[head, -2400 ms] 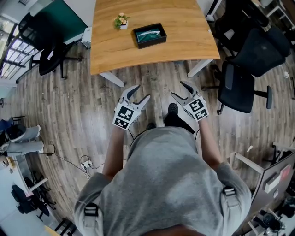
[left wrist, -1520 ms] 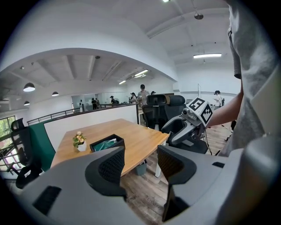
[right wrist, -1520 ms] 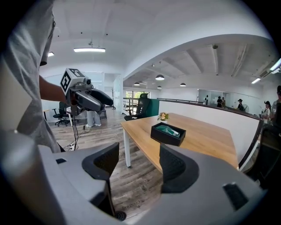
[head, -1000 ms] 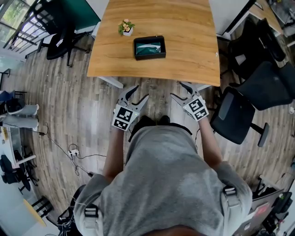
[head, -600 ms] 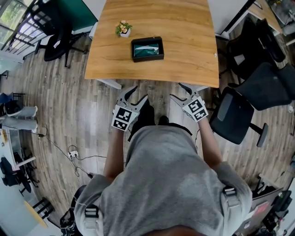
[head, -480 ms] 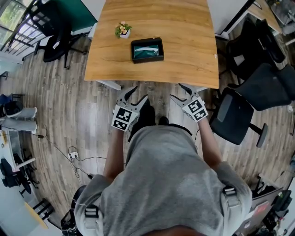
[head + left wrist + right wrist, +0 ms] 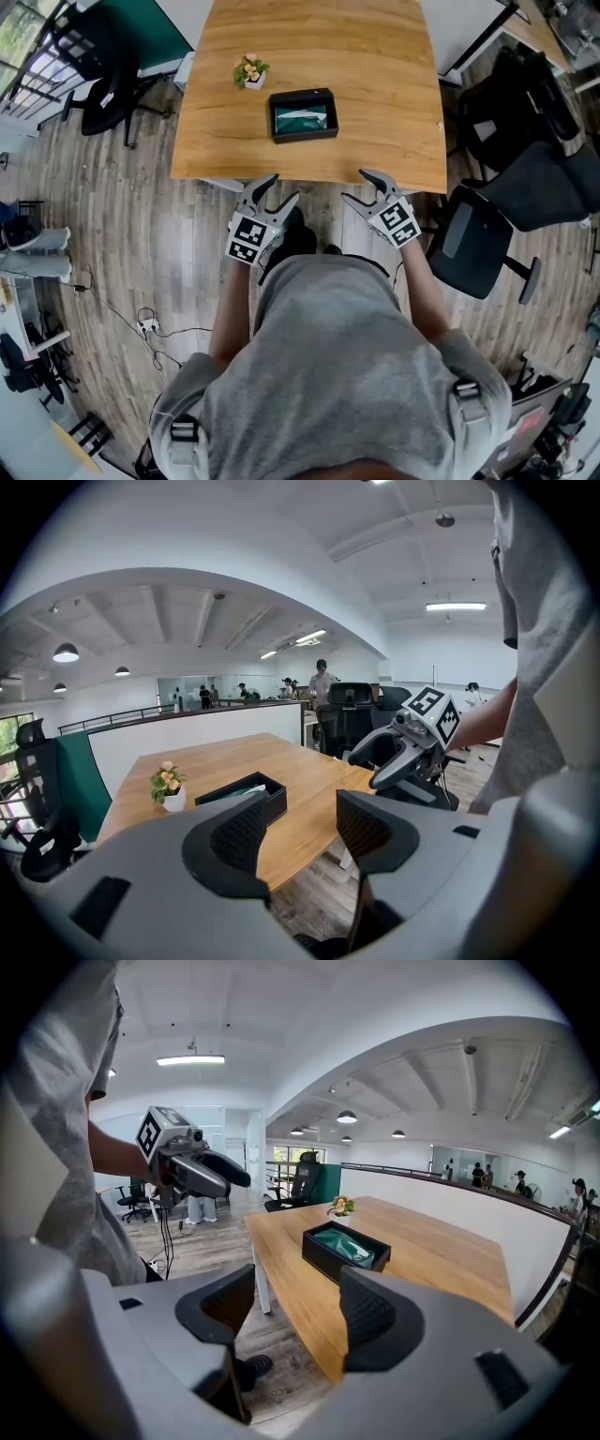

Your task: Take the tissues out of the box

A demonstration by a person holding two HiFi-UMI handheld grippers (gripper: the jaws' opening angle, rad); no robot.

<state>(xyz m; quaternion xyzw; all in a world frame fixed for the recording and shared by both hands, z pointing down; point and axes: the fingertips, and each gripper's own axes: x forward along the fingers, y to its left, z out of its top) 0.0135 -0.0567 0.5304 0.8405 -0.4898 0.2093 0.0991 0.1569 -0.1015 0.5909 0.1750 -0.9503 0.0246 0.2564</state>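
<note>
1. The wooden floor (image 7: 178, 244) lies open to the left of the person and between the two grippers. On the right, a black office chair (image 7: 478, 239) stands close to the person's right elbow and narrows the room on that side.
2. The wooden table (image 7: 375, 112) has a curved near edge that runs just ahead of both grippers. Its top is bare on the right half and along the near strip.
3. The person's forearms (image 7: 232, 300) reach straight forward from the torso, roughly parallel and low, one on each side of the body.
4. The left gripper (image 7: 281, 187) is held level with its tips at the table's near edge. In the left gripper view its jaws stand well apart, and only the table edge and the floor show between them.
5. The right gripper (image 7: 356, 186) mirrors it and is turned slightly inward. Its jaws are spread just as wide with nothing between the pads, and it touches nothing.
6. The black box (image 7: 305, 134) sits open-topped on the table's left-centre, well apart from both grippers and well back from the near edge.
7. The tissues (image 7: 304, 116) lie inside the box as a green mass with a pale streak, possibly a wrapper, though they are too small to be sure.
8. A small potted plant (image 7: 248, 71) stands near the box's far left corner, apart from it.
</note>
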